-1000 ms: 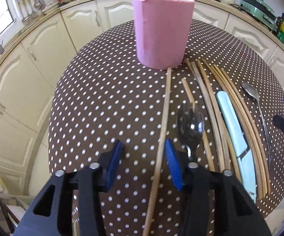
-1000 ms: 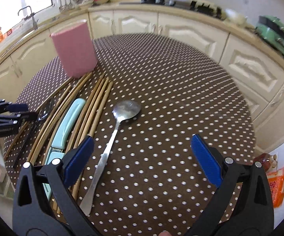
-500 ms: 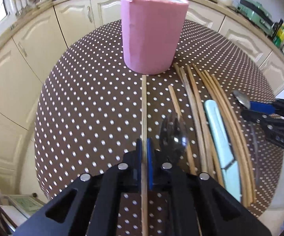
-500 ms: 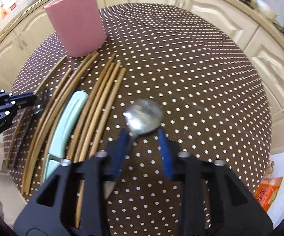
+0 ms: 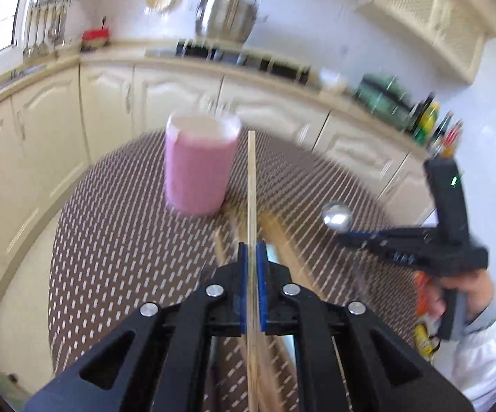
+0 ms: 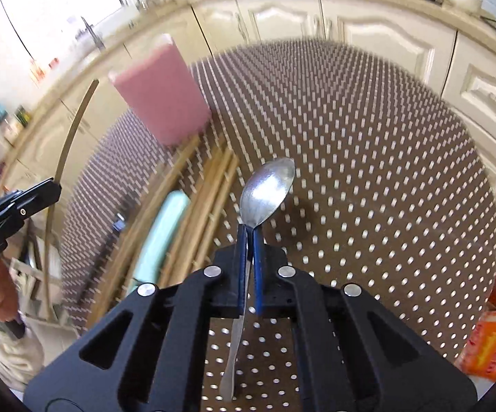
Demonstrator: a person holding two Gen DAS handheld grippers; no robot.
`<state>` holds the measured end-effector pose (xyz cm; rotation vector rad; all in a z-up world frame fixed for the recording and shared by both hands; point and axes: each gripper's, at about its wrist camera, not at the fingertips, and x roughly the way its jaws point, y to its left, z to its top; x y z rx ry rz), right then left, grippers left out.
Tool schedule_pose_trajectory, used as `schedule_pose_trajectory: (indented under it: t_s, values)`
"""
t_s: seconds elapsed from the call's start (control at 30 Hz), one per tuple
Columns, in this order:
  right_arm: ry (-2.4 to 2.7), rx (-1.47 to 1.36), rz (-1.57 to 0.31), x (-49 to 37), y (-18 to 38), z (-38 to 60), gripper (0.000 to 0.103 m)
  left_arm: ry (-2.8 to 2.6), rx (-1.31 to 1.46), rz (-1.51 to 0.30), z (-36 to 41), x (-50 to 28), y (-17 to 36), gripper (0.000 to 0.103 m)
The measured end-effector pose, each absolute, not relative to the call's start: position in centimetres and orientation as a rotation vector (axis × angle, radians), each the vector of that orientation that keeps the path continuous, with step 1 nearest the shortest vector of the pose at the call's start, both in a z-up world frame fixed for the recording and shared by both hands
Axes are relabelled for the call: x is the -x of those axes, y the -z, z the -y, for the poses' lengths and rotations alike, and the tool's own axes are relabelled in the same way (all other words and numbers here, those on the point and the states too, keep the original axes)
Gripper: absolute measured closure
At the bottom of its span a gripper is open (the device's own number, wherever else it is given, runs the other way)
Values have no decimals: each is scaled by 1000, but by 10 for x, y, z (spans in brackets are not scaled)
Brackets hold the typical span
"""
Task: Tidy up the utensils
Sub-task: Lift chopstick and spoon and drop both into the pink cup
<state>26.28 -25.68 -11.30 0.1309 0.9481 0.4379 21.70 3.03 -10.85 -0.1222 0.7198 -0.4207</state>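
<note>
Clamped jaws hold both utensils clear of the table (image 6: 368, 130): the left gripper (image 5: 252, 267) pinches a chopstick (image 5: 252, 185), which runs straight toward twelve o'clock, while the right gripper (image 6: 248, 237) grips a spoon (image 6: 267, 189) at its neck, bowl forward, handle trailing toward six. Beyond the chopstick's tip the pink cup (image 5: 198, 171) stands upright at eleven o'clock, its mouth open. More chopsticks (image 6: 210, 185) and a pale green utensil (image 6: 160, 237) lie below, between the grippers. To finish cleanly, each hand probably should tip its piece toward vertical over the rim, lower it inside, then release, one hand at a time so the pieces do not collide.
</note>
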Motion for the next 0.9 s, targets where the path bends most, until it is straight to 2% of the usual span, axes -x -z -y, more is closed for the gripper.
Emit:
schedule_pose_trajectory:
  t_s: [0.3,0.5,0.7,0.9]
  values:
    - [-530,-166,-681,-276,19,253,101,388,142,-410,-13,-238,41,98]
    - [-549,-152,-590,-296,-4,224,101,357,182,-306,-15,-271,17,98]
    - [-533,-114,-471,-318,-27,197,101,274,210,-95,-20,-297,4,98]
    - [-546,-82,-430,-339,-40,177,101,195,240,73,-23,-318,-6,98]
